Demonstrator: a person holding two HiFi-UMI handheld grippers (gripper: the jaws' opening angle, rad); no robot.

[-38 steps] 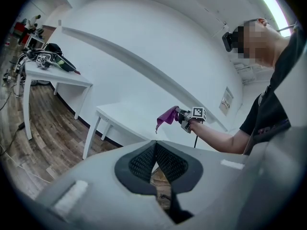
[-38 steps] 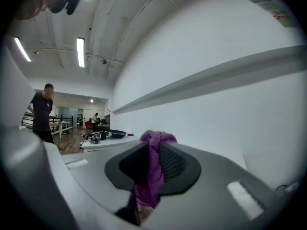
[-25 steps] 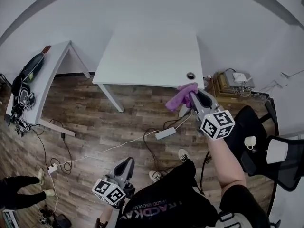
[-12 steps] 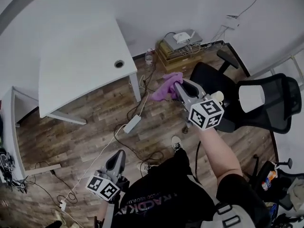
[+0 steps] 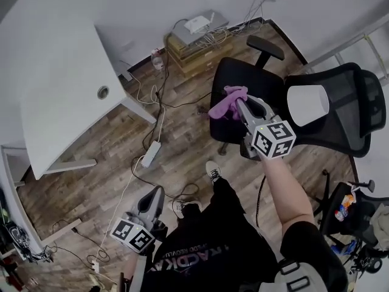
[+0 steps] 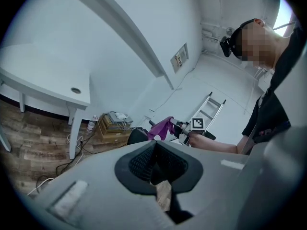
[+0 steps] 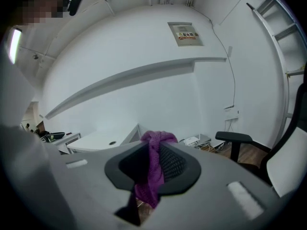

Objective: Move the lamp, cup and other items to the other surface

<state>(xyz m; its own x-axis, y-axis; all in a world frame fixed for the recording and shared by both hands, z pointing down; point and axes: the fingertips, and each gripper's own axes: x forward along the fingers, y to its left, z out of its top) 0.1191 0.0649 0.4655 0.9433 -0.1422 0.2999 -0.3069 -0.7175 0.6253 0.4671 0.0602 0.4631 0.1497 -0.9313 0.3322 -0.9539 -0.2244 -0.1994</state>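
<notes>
My right gripper [image 5: 238, 104] is shut on a purple cloth [image 5: 225, 103], which bunches out past the jaw tips and hangs over the seat of a black office chair [image 5: 240, 76]. In the right gripper view the purple cloth [image 7: 152, 174] drapes down between the pads of the right gripper [image 7: 153, 150]. A white lampshade [image 5: 307, 104] rests on a second, mesh-backed chair [image 5: 355, 111] to the right. My left gripper [image 5: 154, 194] hangs low by the person's leg, jaws together and holding nothing. The left gripper [image 6: 154, 147] looks toward the purple cloth [image 6: 162, 127].
A white table [image 5: 58, 87] stands at the left. By the wall sits a stack of boxes with a router [image 5: 194, 32]. A power strip [image 5: 150, 154] and cables lie on the wood floor. A ladder [image 5: 364, 44] leans at the right, and clutter lies at the lower right.
The head view has swung from the white table toward the chairs. My right gripper, still holding the purple cloth, now hangs over the black chair seat. The left gripper stays low.
</notes>
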